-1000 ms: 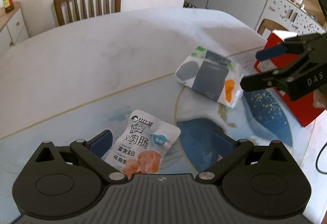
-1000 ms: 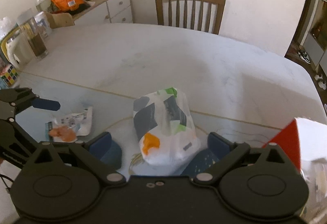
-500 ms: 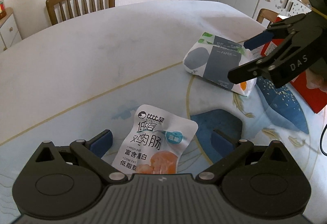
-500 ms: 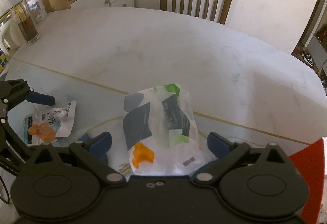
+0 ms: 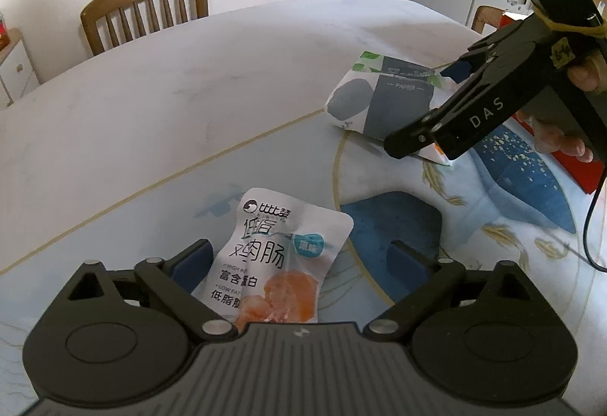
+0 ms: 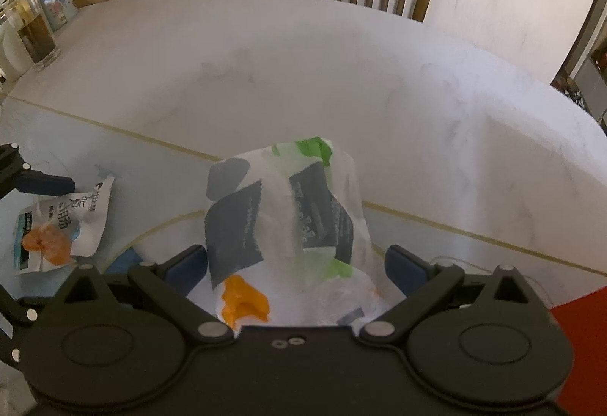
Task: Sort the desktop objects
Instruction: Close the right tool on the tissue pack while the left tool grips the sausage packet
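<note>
"PAPER" on tissue pack; "DAS" on right gripper; "LOW FAT" on snack pouch

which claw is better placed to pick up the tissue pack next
Right. The right claw already straddles the tissue pack, open pads either side. The left claw, jaws closing, is over the snack pouch instead.

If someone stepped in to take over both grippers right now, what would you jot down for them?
Left hand-held gripper: jaws closing around the snack pouch, pads not yet pressing it.
Right hand-held gripper: open, straddling the tissue pack, no squeeze visible.
Both items lie on the table, the pouch to the left of the pack; a red box sits at the right edge.
Done: both lined up. Left: grip, lift, sort each.
</note>
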### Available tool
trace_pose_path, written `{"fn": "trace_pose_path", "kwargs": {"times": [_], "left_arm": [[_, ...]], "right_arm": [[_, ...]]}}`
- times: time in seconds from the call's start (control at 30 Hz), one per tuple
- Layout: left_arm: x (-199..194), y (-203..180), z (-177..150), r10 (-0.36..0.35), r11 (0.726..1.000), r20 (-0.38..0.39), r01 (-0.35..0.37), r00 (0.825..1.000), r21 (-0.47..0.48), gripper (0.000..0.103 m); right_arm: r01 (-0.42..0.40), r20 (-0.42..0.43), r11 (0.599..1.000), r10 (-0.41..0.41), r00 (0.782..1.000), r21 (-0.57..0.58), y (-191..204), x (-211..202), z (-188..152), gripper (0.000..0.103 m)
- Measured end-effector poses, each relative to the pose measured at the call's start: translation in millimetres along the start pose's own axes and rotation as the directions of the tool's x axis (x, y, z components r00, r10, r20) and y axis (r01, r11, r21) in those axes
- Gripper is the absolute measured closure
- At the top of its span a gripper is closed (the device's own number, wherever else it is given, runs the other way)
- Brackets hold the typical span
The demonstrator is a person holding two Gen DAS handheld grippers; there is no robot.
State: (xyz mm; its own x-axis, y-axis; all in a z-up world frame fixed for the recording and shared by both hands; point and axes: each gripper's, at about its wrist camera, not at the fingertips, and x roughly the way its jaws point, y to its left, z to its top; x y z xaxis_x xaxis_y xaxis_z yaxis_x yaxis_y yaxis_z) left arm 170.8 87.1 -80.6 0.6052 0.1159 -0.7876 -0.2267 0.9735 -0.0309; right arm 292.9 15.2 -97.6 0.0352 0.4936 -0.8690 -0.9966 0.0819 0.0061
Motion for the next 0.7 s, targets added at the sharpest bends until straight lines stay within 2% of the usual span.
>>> {"fn": "trace_pose_path", "kwargs": {"times": [0.17,0.2,0.43,0.7], "left_arm": [[-1.5,-1.6,-0.8,0.030,0.999,0.014,-0.030,0.999,0.011,0.015],[-2.1,-1.0,-0.4,0.032,0.999,0.016,-0.032,0.999,0.009,0.020],[-5.9,0.9,1.8,0.057,0.998,0.028,-0.056,0.998,-0.017,0.041],[-7.6,4.5,2.9,0.059,0.998,0.028,-0.057,0.998,-0.041,0.043]], "right_arm": [[0.002,-0.010,1.000,-0.002,1.000,-0.005,3.8,2.5,-5.0,0.006],[0.002,-0.010,1.000,-0.002,1.000,-0.008,3.5,2.3,-2.6,0.007],[0.007,0.001,1.000,-0.007,1.000,-0.001,3.0,-1.8,-7.2,0.022],[0.000,-0.001,0.999,0.000,1.000,0.036,-3.8,-8.5,-1.7,0.036]]}}
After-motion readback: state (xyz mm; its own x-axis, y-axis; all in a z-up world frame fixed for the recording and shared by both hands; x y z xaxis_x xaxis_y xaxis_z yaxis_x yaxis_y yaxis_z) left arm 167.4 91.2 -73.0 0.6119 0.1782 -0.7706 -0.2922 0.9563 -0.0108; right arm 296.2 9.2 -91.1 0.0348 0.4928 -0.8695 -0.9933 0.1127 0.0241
